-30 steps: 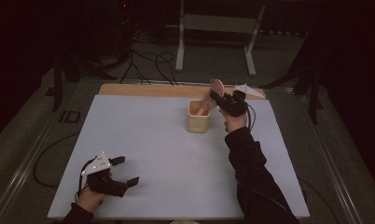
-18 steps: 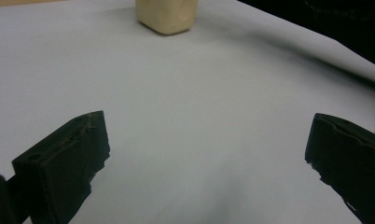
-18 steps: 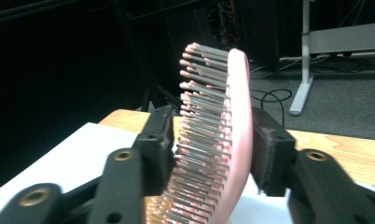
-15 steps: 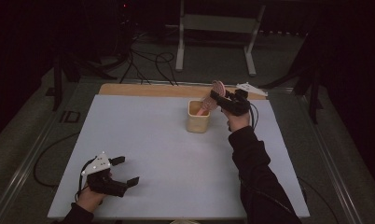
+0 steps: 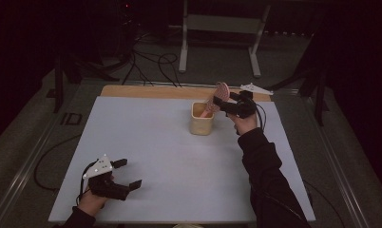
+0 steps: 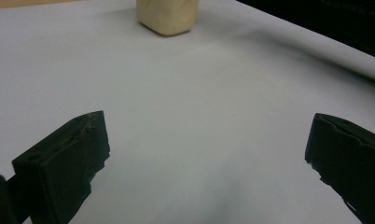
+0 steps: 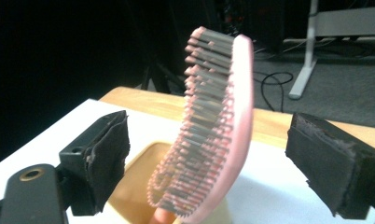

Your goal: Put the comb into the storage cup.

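A pink hairbrush (image 5: 216, 97) stands handle-down in a cream cup (image 5: 201, 118) toward the far side of the white surface (image 5: 160, 156), right of its middle. The brush's long axis runs steeply upward, leaning up and to the right in the high view, with the oval head sticking out above the cup's rim and the handle end sunk inside. In the right gripper view the hairbrush (image 7: 213, 126) is seen edge-on: its grey-tipped bristles face left and its smooth pink back faces right, the head arching slightly toward the top. The right tongs (image 5: 223, 105) sit level at the brush head, just right of the cup; their jaws have just been opening and now stand spread, one on either side of the head with a clear gap on both sides, so the pads do not press on it. The cup (image 7: 143, 186) lies directly below the right tongs (image 7: 206, 163). The left tongs (image 5: 128, 174) rest near the front left corner of the surface, well apart from the cup, jaws spread wide with only bare surface between them. Beyond the surface's far edge runs a wooden strip (image 5: 146, 91), and cables (image 5: 151, 61) and a metal stand (image 5: 220, 28) occupy the dark floor behind.
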`<state>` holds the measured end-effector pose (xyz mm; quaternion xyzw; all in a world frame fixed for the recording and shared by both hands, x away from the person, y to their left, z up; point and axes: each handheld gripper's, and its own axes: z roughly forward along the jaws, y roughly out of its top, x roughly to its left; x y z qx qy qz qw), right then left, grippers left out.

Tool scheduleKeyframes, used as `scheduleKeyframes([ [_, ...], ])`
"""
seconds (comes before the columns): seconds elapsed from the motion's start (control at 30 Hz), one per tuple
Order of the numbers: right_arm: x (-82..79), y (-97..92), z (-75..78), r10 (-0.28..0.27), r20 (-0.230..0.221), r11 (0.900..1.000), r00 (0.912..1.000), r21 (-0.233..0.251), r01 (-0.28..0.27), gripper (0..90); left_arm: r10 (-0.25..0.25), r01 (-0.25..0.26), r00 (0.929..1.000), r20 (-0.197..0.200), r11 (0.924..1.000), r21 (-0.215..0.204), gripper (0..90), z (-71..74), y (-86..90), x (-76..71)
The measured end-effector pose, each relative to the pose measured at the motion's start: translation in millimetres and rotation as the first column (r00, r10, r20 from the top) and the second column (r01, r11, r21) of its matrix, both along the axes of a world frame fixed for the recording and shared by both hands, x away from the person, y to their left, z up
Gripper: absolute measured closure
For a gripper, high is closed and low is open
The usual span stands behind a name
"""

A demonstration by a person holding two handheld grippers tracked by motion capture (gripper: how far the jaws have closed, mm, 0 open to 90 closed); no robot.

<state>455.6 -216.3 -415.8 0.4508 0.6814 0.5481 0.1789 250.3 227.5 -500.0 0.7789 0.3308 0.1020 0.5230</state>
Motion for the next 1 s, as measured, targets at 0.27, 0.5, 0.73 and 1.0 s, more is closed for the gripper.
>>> scheduleKeyframes([
  [0.27, 0.1, -1.8, 2.6, 0.021, -0.017, 0.9998, 0.9996, -0.006, -0.021, 8.3, 0.001, -0.001, 1.0000, 0.001, 1.0000, -0.003, 0.2, 0.0, 0.9, 0.5],
  [0.5, 1.4, -0.8, -0.1, 0.038, -0.010, 0.9986, 0.9992, -0.037, -0.038, 8.3, 0.003, -0.003, 1.0000, 0.000, 1.0000, -0.003, 0.2, -0.2, 0.9, 1.0],
  [0.73, 0.0, -2.2, -0.1, 0.063, 0.009, 0.9966, 0.9980, -0.053, -0.062, 8.5, 0.002, -0.002, 1.0000, 0.000, 1.0000, -0.004, 0.2, 0.4, 0.6, 0.5],
  [1.0, -3.3, -5.5, 5.8, 0.079, 0.042, 0.9941, 0.9960, -0.078, -0.075, 8.5, 0.000, 0.000, 1.0000, 0.000, 1.0000, -0.003, 0.2, 0.4, 0.5, 0.7],
])
